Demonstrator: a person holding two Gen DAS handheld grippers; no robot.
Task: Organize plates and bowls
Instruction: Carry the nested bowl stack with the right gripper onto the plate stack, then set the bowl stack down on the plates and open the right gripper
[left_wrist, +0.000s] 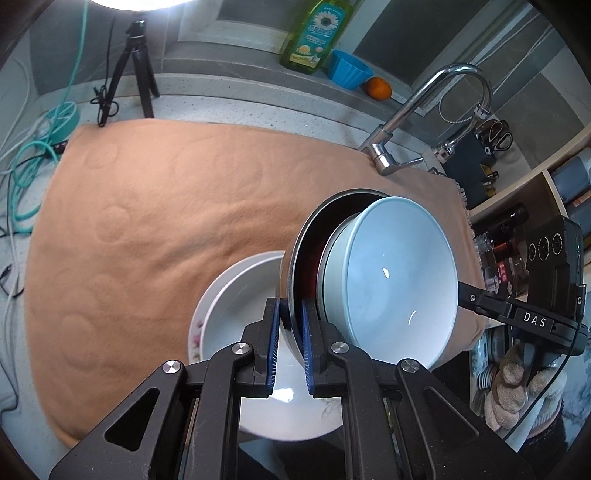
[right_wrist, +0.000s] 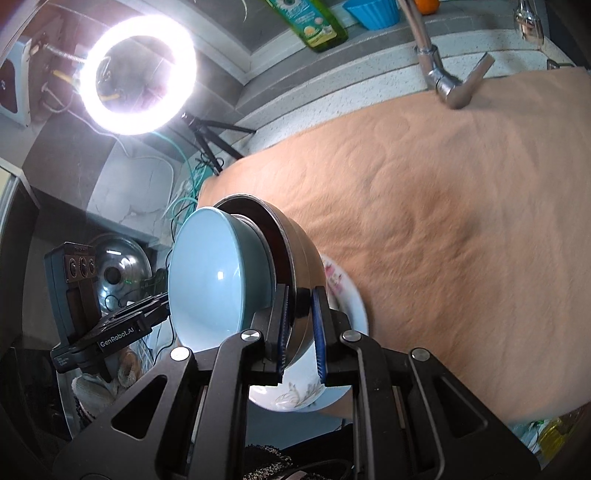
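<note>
Home kitchen: chrome faucet (left_wrist: 432, 110) at 2 o'clock, dish-soap bottle (left_wrist: 314, 33) at 12 on the ledge, speckled stone counter (left_wrist: 221, 107) beneath.

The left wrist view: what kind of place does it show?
Most likely a home kitchen counter. A chrome faucet rises at the back, a green dish soap bottle stands on the ledge, and an orange cloth covers the worktop.

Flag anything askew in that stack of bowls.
The pale blue ceramic bowl sits tilted on edge inside the dark metal bowl, which both grippers clamp by the rim above the white floral plate. It might slide out.
</note>
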